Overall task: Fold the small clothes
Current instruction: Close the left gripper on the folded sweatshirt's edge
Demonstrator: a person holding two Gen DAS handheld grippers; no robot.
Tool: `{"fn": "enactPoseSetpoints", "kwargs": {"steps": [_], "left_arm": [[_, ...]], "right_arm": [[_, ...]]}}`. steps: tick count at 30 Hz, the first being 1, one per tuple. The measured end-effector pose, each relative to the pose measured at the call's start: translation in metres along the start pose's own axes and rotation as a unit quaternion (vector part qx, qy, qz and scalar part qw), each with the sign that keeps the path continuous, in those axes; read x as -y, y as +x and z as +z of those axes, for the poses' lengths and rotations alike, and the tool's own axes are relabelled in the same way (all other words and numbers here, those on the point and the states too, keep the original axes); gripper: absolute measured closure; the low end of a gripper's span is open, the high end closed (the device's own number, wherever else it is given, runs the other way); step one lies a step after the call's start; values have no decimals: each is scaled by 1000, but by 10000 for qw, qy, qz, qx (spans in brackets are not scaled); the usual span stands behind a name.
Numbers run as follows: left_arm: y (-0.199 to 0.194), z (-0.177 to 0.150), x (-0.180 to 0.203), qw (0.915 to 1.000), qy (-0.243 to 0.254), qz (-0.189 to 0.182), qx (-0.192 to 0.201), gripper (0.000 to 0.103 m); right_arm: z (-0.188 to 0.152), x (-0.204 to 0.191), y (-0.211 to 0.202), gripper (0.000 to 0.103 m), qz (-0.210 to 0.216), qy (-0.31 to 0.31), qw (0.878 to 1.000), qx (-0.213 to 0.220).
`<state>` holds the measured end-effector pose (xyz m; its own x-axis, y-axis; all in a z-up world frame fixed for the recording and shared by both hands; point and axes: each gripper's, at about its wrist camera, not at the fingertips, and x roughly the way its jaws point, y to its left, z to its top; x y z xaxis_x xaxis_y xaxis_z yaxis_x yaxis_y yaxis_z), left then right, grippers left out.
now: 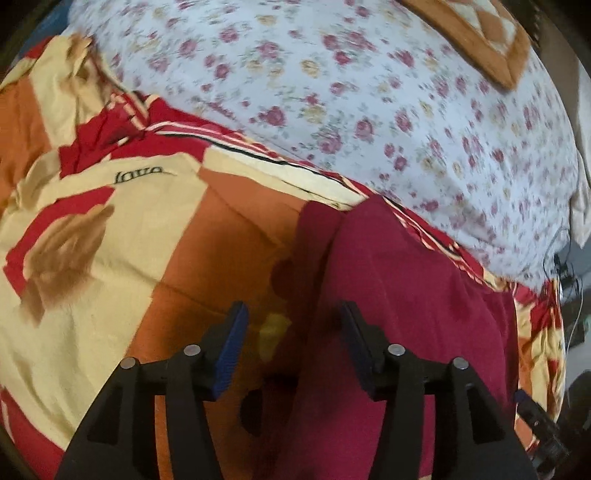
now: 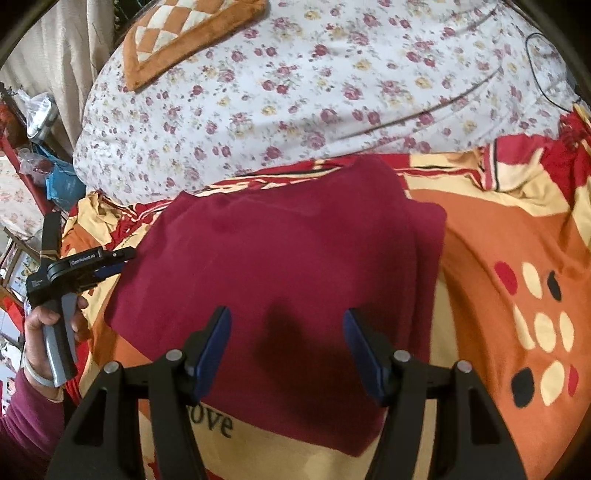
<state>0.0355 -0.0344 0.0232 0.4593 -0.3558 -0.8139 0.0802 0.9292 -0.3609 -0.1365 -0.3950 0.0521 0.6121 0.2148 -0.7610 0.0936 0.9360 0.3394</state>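
Black tongs with blue pads fill the bottom of both views: the right tongs (image 2: pixel 287 341) hang released above a dark red garment (image 2: pixel 280 266), jaws spread wide with nothing between them, and the left tongs (image 1: pixel 293 345) are likewise released, poised over the garment's left edge where it meets the quilt. Going from largest to smallest, a white bedsheet (image 2: pixel 332 92) printed with small roses covers the far half of the bed; nearer lies a patchwork quilt (image 2: pixel 509 236) in orange, cream and red; the red garment rests on that quilt, already folded into a rough rectangle, with layered edges showing along its right side; an orange checked cushion (image 2: pixel 177 33) sits at the far end of the sheet. From the right view the person's left hand (image 2: pixel 48 325) can be seen gripping the left tongs' handle just beside the garment's left edge. Trouble could come from the soft, rumpled quilt beneath: a pinch taken too deep might catch quilt along with garment, and a pinch on only the top layer could let the fold slide open. Both pictures are smeared, so seams, sleeves and the kind of garment cannot be made out. Its near edge is hidden behind the right tongs, and clutter at the room's left edge is too distorted to name.
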Motion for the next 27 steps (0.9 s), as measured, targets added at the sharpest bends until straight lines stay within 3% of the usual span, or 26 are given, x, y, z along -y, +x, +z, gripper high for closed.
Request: {"fn": "enactPoseSetpoints", "kwargs": {"steps": [17, 23, 27], "left_arm": [[10, -1, -7, 10000, -17, -12, -76, 50], [12, 3, -23, 9979, -472, -401, -185, 49], [7, 4, -24, 9983, -526, -255, -14, 49]], "right_arm": [[5, -29, 33, 37, 87, -205, 9995, -204], [-1, -24, 37, 36, 115, -99, 9996, -233], [-3, -22, 38, 35, 160, -54, 9996, -246]]}}
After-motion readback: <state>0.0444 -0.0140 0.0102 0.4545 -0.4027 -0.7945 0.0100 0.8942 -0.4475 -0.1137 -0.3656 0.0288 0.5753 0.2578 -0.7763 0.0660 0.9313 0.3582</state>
